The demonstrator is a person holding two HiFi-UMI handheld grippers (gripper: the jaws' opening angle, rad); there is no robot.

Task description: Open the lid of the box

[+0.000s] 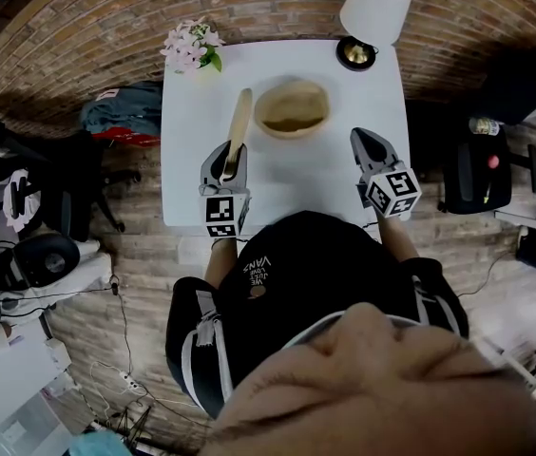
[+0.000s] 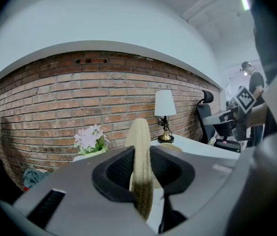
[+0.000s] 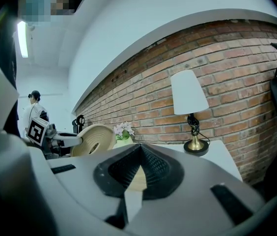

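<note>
A round woven box (image 1: 292,109) stands uncovered in the middle of the white table (image 1: 187,183). Its flat woven lid (image 1: 240,120) stands on edge to the left of the box, clear of it. My left gripper (image 1: 230,152) is shut on the lid's near rim. In the left gripper view the lid (image 2: 139,136) rises edge-on between the pads of the left gripper (image 2: 141,173). My right gripper (image 1: 359,138) hovers to the right of the box, shut and empty. In the right gripper view the right gripper (image 3: 139,150) has its jaws meeting, with the box (image 3: 136,183) behind them and the lid (image 3: 93,139) at the left.
A table lamp (image 1: 373,12) stands at the far right corner and a flower pot (image 1: 192,46) at the far left corner. Black chairs stand left (image 1: 68,174) and right (image 1: 477,164) of the table. A brick wall backs it.
</note>
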